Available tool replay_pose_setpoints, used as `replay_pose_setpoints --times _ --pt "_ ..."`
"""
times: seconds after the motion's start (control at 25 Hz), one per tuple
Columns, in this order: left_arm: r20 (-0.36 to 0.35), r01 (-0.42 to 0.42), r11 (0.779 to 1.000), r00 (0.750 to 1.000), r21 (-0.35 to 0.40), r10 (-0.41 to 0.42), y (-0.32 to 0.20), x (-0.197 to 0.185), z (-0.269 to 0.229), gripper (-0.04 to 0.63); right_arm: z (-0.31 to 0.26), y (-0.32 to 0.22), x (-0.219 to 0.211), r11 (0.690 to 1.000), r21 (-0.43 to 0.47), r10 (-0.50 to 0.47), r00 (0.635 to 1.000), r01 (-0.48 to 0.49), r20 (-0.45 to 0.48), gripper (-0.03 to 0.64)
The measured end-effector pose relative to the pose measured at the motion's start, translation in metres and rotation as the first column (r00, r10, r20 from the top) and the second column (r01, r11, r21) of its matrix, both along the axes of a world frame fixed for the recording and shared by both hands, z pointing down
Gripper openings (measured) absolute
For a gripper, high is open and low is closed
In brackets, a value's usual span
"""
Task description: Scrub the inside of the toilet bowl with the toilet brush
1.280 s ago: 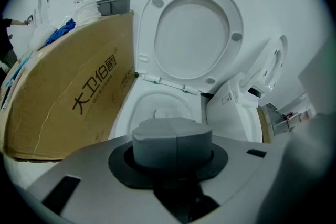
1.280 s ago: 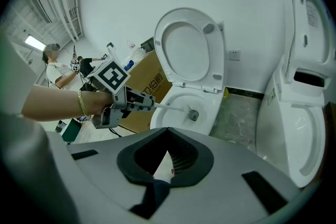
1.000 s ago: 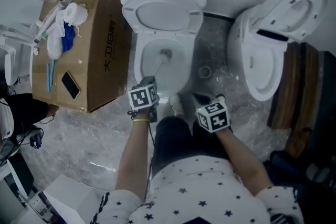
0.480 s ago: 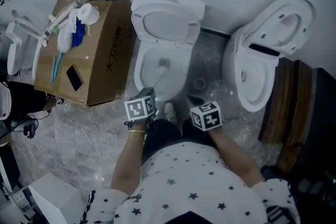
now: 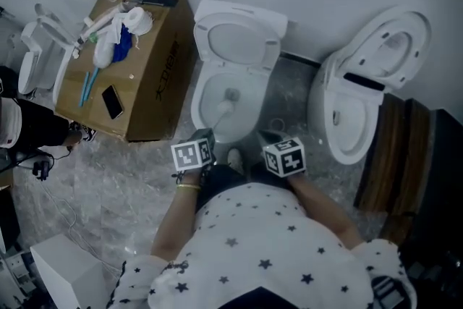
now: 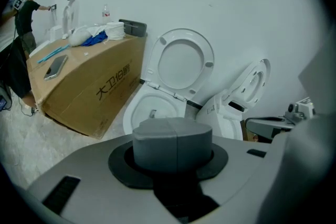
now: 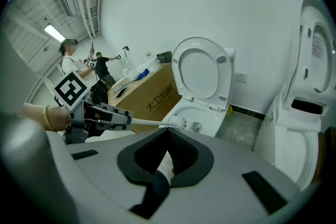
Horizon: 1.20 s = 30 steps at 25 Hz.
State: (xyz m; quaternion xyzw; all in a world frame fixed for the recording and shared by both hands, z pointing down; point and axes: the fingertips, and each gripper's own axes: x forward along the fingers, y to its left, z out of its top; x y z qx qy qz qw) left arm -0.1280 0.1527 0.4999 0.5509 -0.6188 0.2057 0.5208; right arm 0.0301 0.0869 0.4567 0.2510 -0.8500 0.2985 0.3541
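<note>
The white toilet [image 5: 210, 65] stands against the wall with its seat and lid raised. My left gripper [image 5: 205, 134] is at the bowl's near rim, shut on the thin white handle of the toilet brush [image 5: 226, 106], whose head lies inside the bowl just short of the drain. In the right gripper view the left gripper [image 7: 126, 120] holds that handle [image 7: 144, 123] slanting down into the bowl [image 7: 202, 113]. The left gripper view shows its grey pads [image 6: 157, 139] pressed together. My right gripper [image 5: 266, 138] hangs open and empty beside the bowl's right front.
A tilted cardboard box [image 5: 148, 87] with a phone, cloths and bottles on top stands left of the toilet. A second toilet [image 5: 354, 108] with a raised lid stands to the right, with wooden boards [image 5: 394, 148] beyond. People stand far left [image 7: 71, 60].
The head view has swung, so the toilet sits a little lower and further right. The brush head has drawn back slightly from the drain toward the bowl's near side. Both grippers stay near the rim.
</note>
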Motion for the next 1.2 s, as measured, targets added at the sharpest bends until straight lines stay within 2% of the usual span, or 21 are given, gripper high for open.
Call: replay_pose_setpoints --times 0.52,1.2 --pt "0.0 0.066 0.997 0.998 0.029 -0.066 0.007 -0.018 -0.007 0.147 -0.001 -0.004 -0.009 0.999 -0.03 0.012 0.999 -0.011 0.04 0.005" --pt "0.0 0.06 0.998 0.998 0.033 -0.06 -0.005 -0.028 -0.006 0.147 0.002 -0.019 -0.015 0.999 -0.032 0.039 0.999 -0.039 0.018 0.005"
